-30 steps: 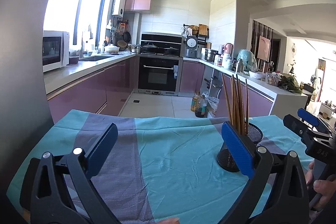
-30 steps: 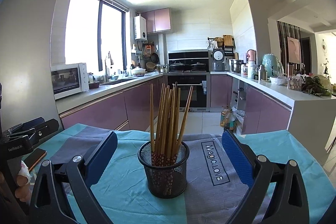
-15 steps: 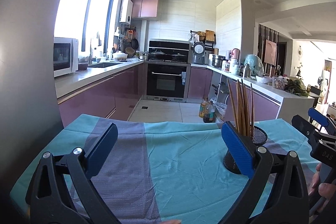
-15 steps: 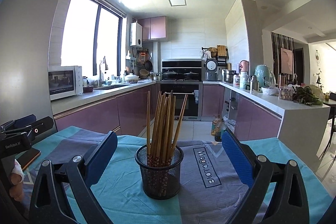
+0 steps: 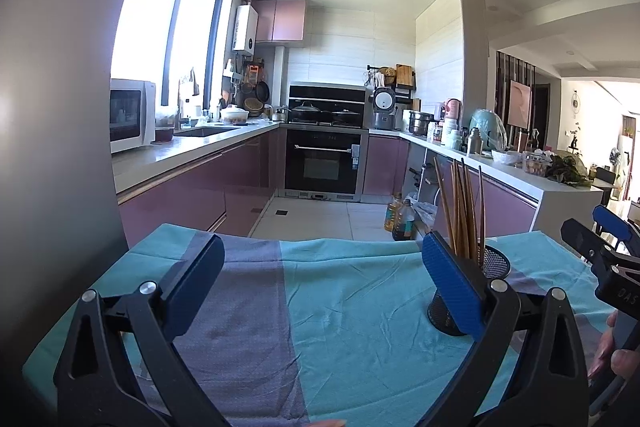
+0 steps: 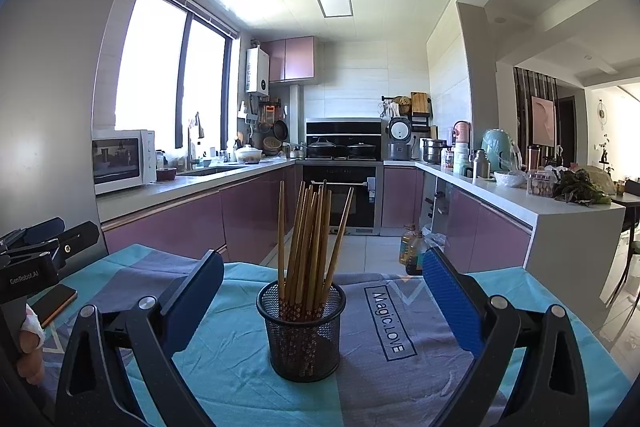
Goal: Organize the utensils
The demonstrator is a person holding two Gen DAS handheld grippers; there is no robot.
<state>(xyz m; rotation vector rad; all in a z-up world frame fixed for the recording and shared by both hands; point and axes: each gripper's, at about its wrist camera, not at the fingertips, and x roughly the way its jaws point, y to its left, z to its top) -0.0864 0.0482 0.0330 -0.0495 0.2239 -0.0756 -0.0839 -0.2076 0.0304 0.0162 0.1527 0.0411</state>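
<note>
A black mesh holder (image 6: 303,331) stands upright on the table, straight ahead of my right gripper (image 6: 322,283), which is open with nothing between its blue pads. Several wooden chopsticks (image 6: 310,239) stand in the holder, fanned outward. In the left wrist view the same holder (image 5: 494,267) shows partly behind the right pad, chopsticks (image 5: 460,211) sticking up. My left gripper (image 5: 320,267) is open and empty over bare cloth. The right gripper (image 5: 600,255) appears at the far right edge there, a hand (image 5: 614,351) on it.
A teal and grey cloth (image 6: 392,323) printed "Magic.LOVE" covers the table. A phone (image 6: 60,303) lies at the left beside the left gripper's body (image 6: 36,259). Beyond the table's far edge are kitchen counters (image 5: 180,155), an oven (image 5: 324,163) and oil bottles (image 5: 400,219) on the floor.
Both cameras have tilted upward a little, showing more ceiling and less table. The holder and chopsticks have not moved. Both grippers stay open.
</note>
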